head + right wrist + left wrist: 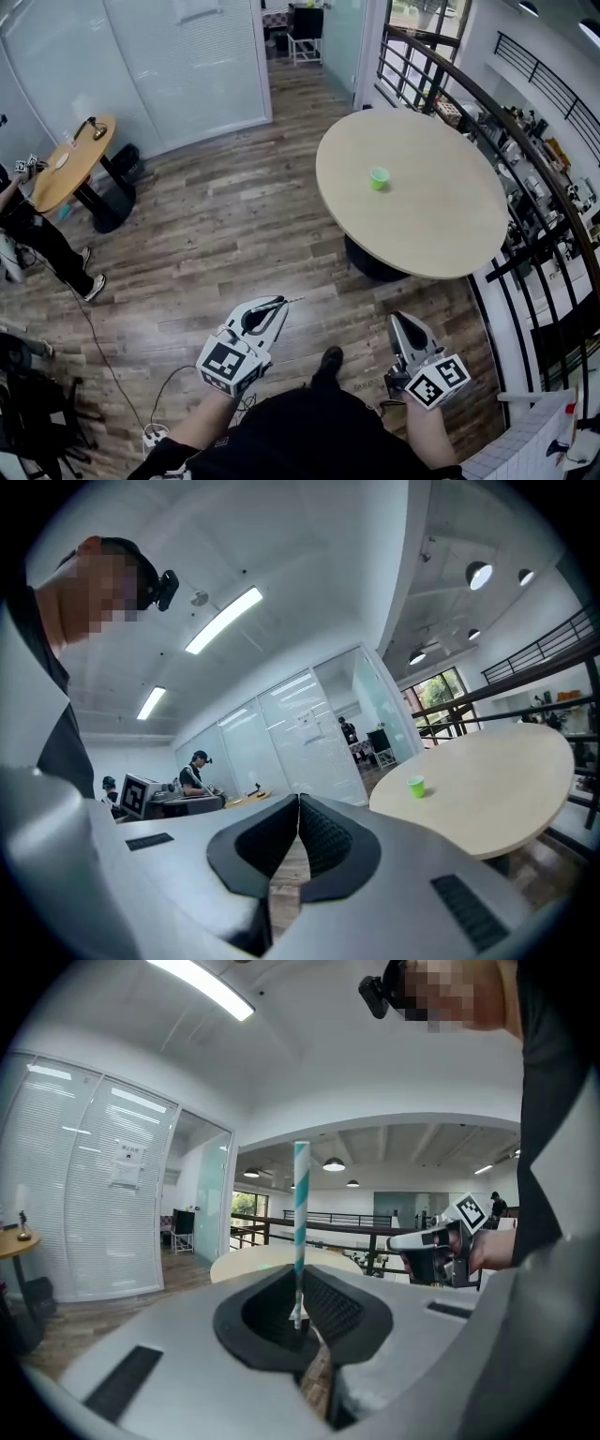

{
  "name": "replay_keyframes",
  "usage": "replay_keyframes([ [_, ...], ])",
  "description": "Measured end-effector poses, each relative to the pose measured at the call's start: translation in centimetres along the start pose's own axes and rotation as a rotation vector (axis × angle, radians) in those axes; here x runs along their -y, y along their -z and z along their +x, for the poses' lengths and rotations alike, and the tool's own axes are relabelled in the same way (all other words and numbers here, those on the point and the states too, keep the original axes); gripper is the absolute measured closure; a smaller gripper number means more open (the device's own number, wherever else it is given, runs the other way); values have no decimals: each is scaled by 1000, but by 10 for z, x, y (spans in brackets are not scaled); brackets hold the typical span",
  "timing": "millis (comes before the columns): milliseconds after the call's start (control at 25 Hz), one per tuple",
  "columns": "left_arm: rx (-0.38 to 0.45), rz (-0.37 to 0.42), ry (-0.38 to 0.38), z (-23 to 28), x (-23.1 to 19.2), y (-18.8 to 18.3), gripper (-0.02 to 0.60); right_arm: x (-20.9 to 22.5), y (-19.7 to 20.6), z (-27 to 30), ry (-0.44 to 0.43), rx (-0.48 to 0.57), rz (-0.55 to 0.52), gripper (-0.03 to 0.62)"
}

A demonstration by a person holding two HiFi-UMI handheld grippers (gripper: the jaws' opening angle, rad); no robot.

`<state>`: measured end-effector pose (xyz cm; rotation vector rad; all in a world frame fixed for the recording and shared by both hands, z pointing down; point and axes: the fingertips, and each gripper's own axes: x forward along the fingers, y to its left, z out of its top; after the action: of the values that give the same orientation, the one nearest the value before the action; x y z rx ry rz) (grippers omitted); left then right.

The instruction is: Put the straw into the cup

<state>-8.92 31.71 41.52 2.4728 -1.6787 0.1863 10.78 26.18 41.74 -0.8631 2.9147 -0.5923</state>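
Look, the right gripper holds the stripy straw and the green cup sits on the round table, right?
No, the left gripper holds the teal-striped straw; the left gripper view shows it. The green cup sits on the round tan table.
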Motion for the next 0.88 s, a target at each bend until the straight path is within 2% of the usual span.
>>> replay_keyframes([
  [240,14,30,-20,65,-15,-32,555,52,-27,33,-47,-6,7,571],
  [360,10,19,-22,90,-21,-35,555,71,-34,45,-59,-12,12,571],
  [520,0,2,-13,121,-25,-33,555,96,-41,58,-45,-20,23,571],
  [720,-18,39,-17,153,-41,-31,555,121,-45,77,-24,-40,23,571],
  [880,-19,42,9,185,-64,-31,555,142,-48,99,3,-49,20,571],
])
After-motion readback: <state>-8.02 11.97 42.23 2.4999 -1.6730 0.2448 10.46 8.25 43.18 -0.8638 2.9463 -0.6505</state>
